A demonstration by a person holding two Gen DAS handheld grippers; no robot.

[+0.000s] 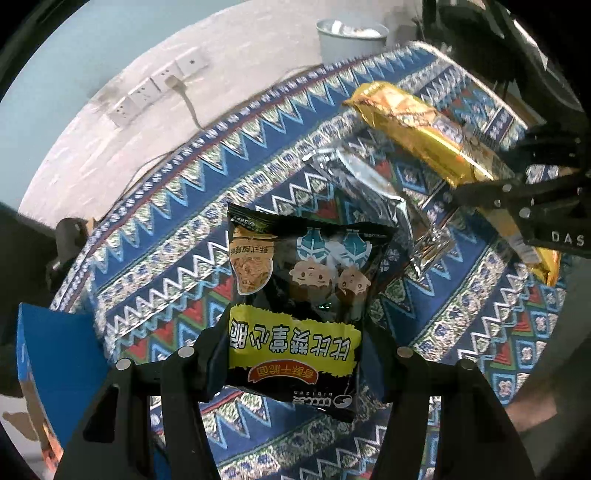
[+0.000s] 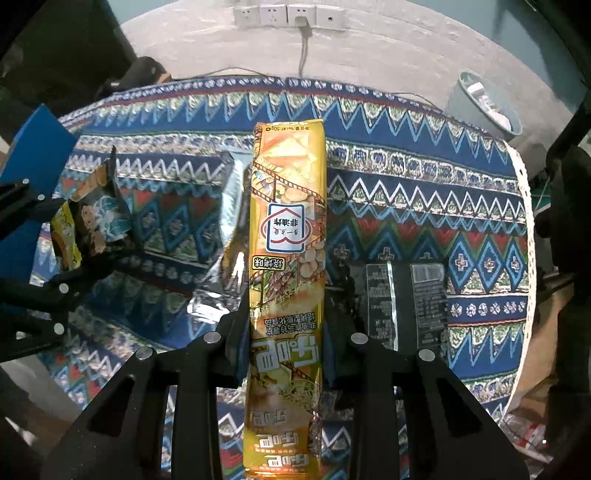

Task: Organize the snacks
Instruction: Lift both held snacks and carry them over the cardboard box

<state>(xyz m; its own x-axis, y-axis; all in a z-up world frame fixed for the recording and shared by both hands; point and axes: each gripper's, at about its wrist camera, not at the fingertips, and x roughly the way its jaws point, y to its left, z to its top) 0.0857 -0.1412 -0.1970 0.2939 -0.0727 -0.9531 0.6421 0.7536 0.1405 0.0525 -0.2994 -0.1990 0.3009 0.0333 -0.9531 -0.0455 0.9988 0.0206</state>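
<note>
My left gripper [image 1: 295,343] is shut on a black and yellow noodle snack packet [image 1: 299,291] and holds it above the patterned tablecloth [image 1: 177,236]. My right gripper [image 2: 286,332] is shut on a long golden snack pack [image 2: 288,236], held lengthwise above the table; it also shows in the left wrist view [image 1: 417,125]. A silver foil bag [image 1: 373,192] lies on the cloth between them, also in the right wrist view [image 2: 232,206]. A black packet [image 2: 406,299] lies back side up to the right. The left gripper with its packet shows at the left of the right wrist view [image 2: 88,229].
A blue box [image 1: 55,362] stands at the table's left edge, also in the right wrist view [image 2: 37,147]. A grey bin [image 2: 484,103] stands on the floor behind the table. Wall sockets [image 2: 288,16] with a plugged cable are on the far wall.
</note>
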